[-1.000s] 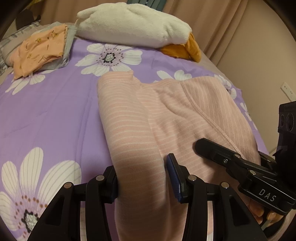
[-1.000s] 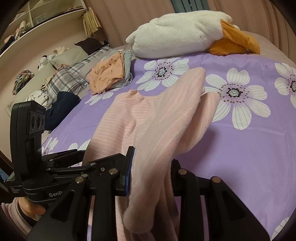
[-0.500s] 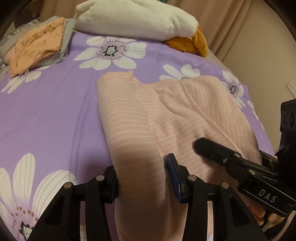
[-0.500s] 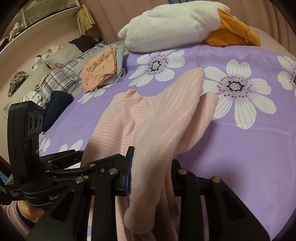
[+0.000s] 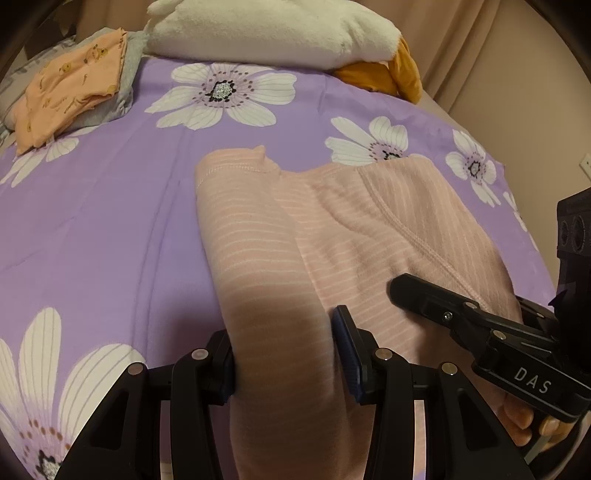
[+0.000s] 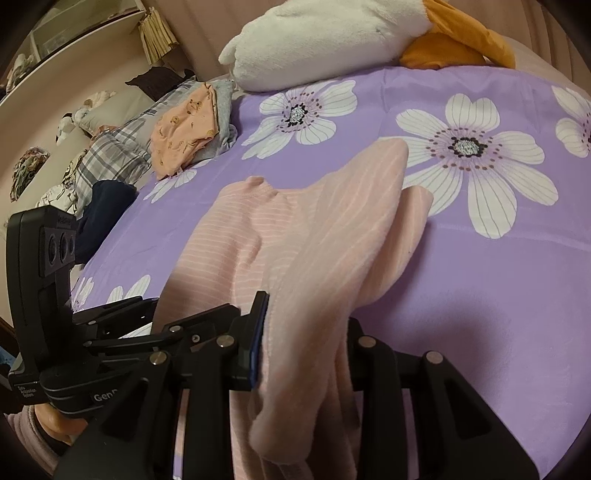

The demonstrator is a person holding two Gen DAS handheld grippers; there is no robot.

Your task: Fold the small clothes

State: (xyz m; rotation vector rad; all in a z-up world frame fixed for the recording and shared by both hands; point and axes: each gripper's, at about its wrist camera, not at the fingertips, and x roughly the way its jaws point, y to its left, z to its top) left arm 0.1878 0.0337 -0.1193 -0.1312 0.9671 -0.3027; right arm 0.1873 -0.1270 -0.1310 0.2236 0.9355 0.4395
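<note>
A pink striped garment [image 5: 351, 229] lies partly on the purple flowered bedspread [image 5: 110, 221], its near end lifted. My left gripper [image 5: 284, 350] is shut on a folded sleeve-like strip of it, cloth filling the gap between the pads. In the right wrist view the same pink garment [image 6: 295, 240] drapes over and between the fingers of my right gripper [image 6: 306, 332]. Its jaws are opening slightly, with cloth still pressed between the pads. The two grippers sit close, side by side, over the near edge of the bed.
A folded orange and grey clothes stack [image 5: 74, 92] sits at the far left of the bed. A white and orange plush toy [image 5: 266, 29] lies along the far edge. Plaid bedding [image 6: 118, 147] and a dark blue garment [image 6: 107, 206] lie left of the bed.
Both grippers have sunk a little toward the bed with the pink garment still in them. More of the cloth now rests on the bedspread.
</note>
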